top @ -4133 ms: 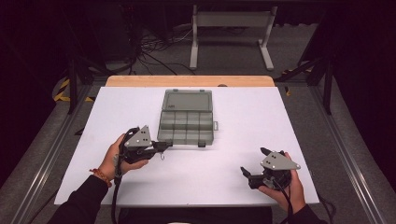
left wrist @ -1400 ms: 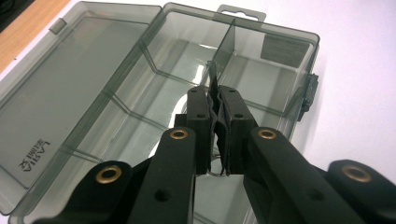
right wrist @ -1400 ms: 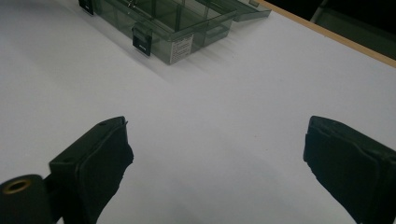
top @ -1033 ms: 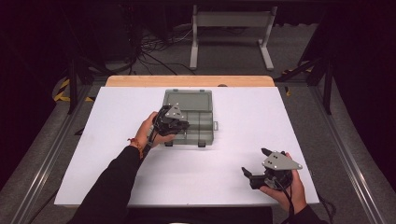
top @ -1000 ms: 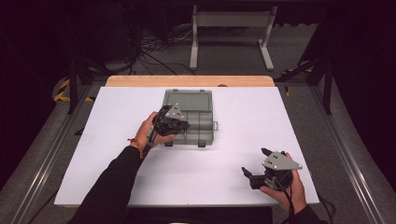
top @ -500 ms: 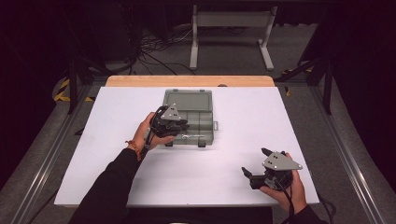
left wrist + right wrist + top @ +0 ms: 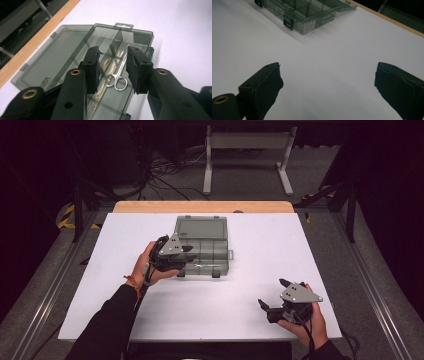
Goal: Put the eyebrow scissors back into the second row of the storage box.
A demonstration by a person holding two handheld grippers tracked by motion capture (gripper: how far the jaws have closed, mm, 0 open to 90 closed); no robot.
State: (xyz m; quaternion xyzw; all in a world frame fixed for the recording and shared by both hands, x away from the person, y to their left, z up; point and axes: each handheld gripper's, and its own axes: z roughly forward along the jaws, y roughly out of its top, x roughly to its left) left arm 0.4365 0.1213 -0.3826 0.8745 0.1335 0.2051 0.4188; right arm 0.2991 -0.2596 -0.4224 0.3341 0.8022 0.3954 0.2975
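A smoky grey compartment box (image 7: 220, 251) lies open mid-table with its lid (image 7: 201, 227) flat behind it. Small silver scissors (image 7: 200, 265) lie in its long front compartment. My left gripper (image 7: 192, 255) hovers over the box's left end. In the left gripper view its jaws (image 7: 112, 56) have just been opening and stand apart above the scissors (image 7: 116, 80), with the pads (image 7: 93, 65) touching nothing. My right gripper (image 7: 271, 292) rests open near the front right of the table. The right gripper view shows white table between its wide jaws (image 7: 328, 75) and the box (image 7: 312, 15) far off.
The white table top (image 7: 250, 320) has a wooden strip (image 7: 200, 206) along its far edge. Beyond it stand a metal frame (image 7: 247, 150) and loose cables on a dark floor. Rails run along both sides of the table.
My left gripper has drawn back slightly from over the box and its jaws have parted. The scissors now lie free in the front compartment. The right gripper has not moved.
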